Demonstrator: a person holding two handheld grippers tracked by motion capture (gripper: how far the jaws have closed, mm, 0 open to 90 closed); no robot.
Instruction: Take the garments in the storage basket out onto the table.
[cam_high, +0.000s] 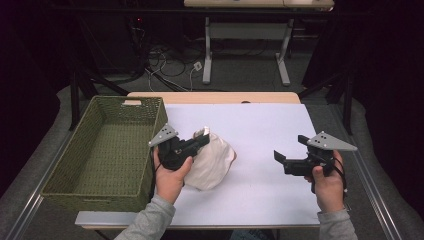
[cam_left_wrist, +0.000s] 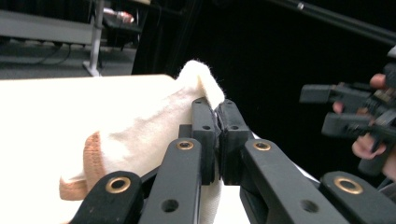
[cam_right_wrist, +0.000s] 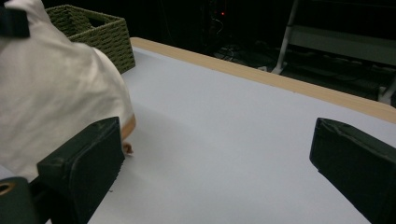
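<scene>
Nearest the person, two grey-sleeved forearms come in from the bottom of the high view, each hand holding a tool. The left hand-held gripper (cam_high: 202, 135) is clenched on a fold of a cream cloth (cam_high: 216, 162); in the left gripper view its jaws (cam_left_wrist: 218, 122) are pressed together with the fabric pinched between them, and the cloth's peak rises just above the tips. The cloth has a tan hem (cam_left_wrist: 88, 163) and drapes down onto the white surface (cam_high: 260, 130), part lifted, part resting. The right hand-held gripper (cam_high: 278, 156) is released, its jaws standing wide apart with bare surface between them, well apart from the cloth. A green woven basket (cam_high: 70, 170) sits at the left edge of the surface, just beside the left hand. Beyond the far edge, white desk legs (cam_high: 207, 55) and cables lie on the floor.
</scene>
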